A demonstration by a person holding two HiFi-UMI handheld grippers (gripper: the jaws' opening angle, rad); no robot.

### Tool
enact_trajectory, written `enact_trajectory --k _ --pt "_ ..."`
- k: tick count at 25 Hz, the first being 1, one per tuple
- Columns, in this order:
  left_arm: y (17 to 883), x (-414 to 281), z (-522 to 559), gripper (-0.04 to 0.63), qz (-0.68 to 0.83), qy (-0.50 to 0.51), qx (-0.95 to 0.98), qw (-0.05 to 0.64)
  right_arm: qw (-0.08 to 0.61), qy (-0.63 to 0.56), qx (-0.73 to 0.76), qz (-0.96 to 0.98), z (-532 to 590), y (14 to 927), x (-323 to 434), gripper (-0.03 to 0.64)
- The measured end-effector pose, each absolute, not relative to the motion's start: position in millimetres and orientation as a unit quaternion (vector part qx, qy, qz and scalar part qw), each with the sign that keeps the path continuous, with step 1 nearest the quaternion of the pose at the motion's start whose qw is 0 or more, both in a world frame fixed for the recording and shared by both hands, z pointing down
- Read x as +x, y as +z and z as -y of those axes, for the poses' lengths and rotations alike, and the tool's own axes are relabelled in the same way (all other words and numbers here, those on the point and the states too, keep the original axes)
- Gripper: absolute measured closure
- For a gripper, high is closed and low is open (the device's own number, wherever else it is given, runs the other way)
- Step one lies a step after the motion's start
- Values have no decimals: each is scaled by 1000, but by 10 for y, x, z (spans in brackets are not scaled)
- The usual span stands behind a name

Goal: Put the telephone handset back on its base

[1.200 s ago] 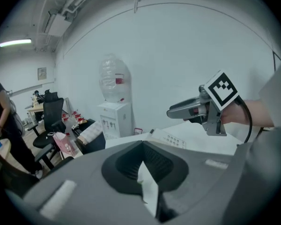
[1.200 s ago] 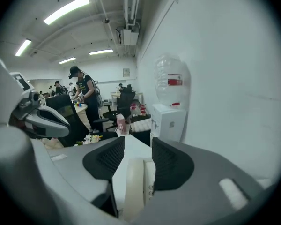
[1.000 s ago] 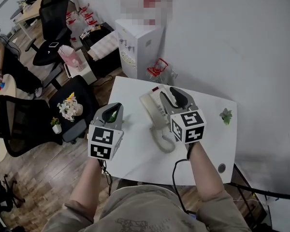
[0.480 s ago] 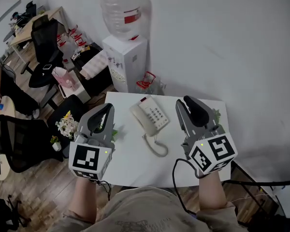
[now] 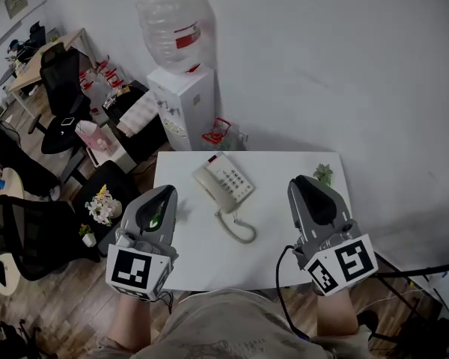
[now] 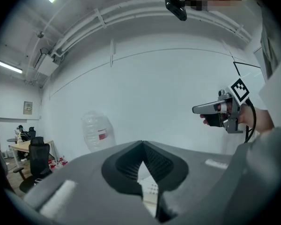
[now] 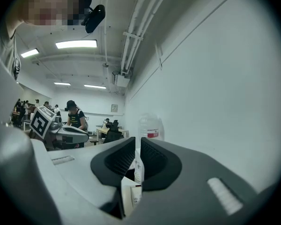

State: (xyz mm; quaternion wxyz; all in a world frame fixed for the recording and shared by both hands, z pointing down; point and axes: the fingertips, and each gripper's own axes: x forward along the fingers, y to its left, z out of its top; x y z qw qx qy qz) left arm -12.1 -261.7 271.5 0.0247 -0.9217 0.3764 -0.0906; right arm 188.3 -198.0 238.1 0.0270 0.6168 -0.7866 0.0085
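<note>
A cream telephone with a keypad lies on the white table. Its handset rests along the base's left side, and the coiled cord loops toward me. Through the left gripper's jaws a bit of the keypad shows. My left gripper hovers at the table's left edge, shut and empty. My right gripper is held over the table's right part, jaws together with nothing between them. Both stand well apart from the phone. Each gripper also shows in the other's view: the right gripper and the left gripper.
A small green plant sits at the table's far right corner. A water dispenser stands against the wall behind the table. Left of the table on the wooden floor are black office chairs and a flower pot.
The right gripper was over the telephone a second ago; it has drawn back toward me and to the right. The left gripper also pulled back. The head view has shifted.
</note>
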Motion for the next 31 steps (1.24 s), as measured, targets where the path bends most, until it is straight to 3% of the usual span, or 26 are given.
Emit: enact_trajectory --k 5,13,31 --pt "2876 -43 2475 595 -353 -96 -930 29 15 35 620 784 1771 2568 1873 589" --pt "3205 26 2334 595 -334 -124 -934 11 36 84 603 793 1673 2929 1734 591" --pt "3054 -5 2343 595 -336 -122 -934 25 40 81 604 792 1704 2922 1745 591"
